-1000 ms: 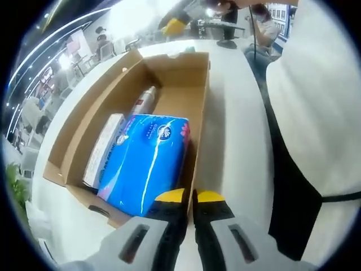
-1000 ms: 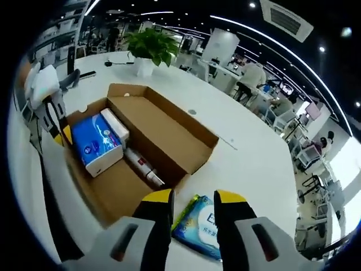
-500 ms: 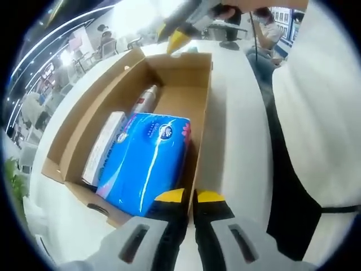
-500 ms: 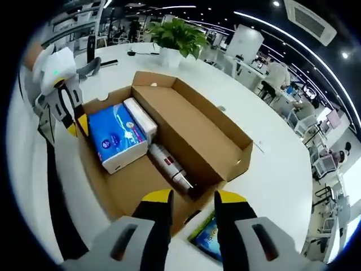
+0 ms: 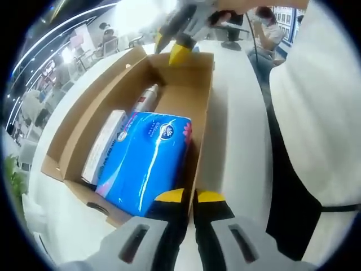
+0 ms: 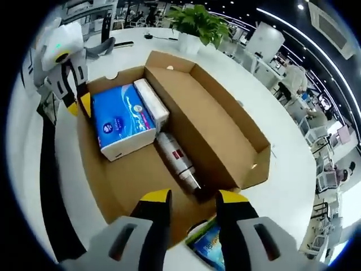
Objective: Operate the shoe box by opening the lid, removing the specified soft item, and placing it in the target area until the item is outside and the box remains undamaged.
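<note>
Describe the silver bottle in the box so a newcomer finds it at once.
Start at the open brown cardboard shoe box on the white table. Beside the blue tissue pack lies the slim silver bottle with red markings, the only round, metallic item among soft rectangular packs.

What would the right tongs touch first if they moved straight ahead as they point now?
Most likely the silver bottle lying in the open box, just beyond the right tongs; depth is unclear, so the bare box floor might come first.
</note>
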The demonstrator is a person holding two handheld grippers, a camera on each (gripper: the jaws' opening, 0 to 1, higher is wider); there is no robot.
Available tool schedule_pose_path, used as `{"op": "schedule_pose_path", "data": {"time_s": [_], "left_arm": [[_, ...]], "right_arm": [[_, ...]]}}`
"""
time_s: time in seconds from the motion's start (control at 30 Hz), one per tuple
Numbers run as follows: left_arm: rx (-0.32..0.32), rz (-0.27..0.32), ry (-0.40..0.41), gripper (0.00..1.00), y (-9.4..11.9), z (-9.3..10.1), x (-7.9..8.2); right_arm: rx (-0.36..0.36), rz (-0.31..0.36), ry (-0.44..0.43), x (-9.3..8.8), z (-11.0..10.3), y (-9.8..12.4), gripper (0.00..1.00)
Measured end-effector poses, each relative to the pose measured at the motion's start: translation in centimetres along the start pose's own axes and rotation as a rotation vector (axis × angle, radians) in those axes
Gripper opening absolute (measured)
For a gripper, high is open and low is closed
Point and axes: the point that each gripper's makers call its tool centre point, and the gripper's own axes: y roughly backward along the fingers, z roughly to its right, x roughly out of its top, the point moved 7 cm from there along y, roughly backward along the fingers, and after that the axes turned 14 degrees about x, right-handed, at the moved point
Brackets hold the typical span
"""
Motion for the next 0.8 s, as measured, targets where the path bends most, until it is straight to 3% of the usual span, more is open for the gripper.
{"op": "schedule_pose_path", "data": {"time_s": [0.1,0.23,0.33,0.47,0.5,0.63,0.8], "left_arm": [[0.003,-0.002,-0.001,0.05,0.0,0.0,0.0],[0.013,-0.001,-0.015,0.05,0.0,0.2,0.0],[0.015,0.001,-0.015,0.05,0.0,0.1,0.0],[0.012,-0.004,-0.005,0.05,0.0,0.1,0.0],[0.011,-0.004,-0.006,0.05,0.0,0.1,0.0],[0.002,-0.003,-0.013,0.04,-0.1,0.0,0.0],[-0.006,0.005,-0.023,0.04,-0.1,0.0,-0.1]], "right_arm": [[-0.027,-0.065,0.119,0.4,0.1,-0.7,0.29],[0.007,-0.066,0.125,0.9,-0.6,-1.5,0.3],[0.015,-0.103,0.143,0.7,-0.7,-2.2,0.31],[0.087,-0.153,0.158,0.7,-0.7,-3.4,0.39],[0.077,-0.182,0.208,1.0,-0.2,-3.8,0.39],[0.06,-0.206,0.215,1.1,0.3,-4.5,0.3],[0.059,-0.215,0.224,1.0,0.5,-4.8,0.33]]}}
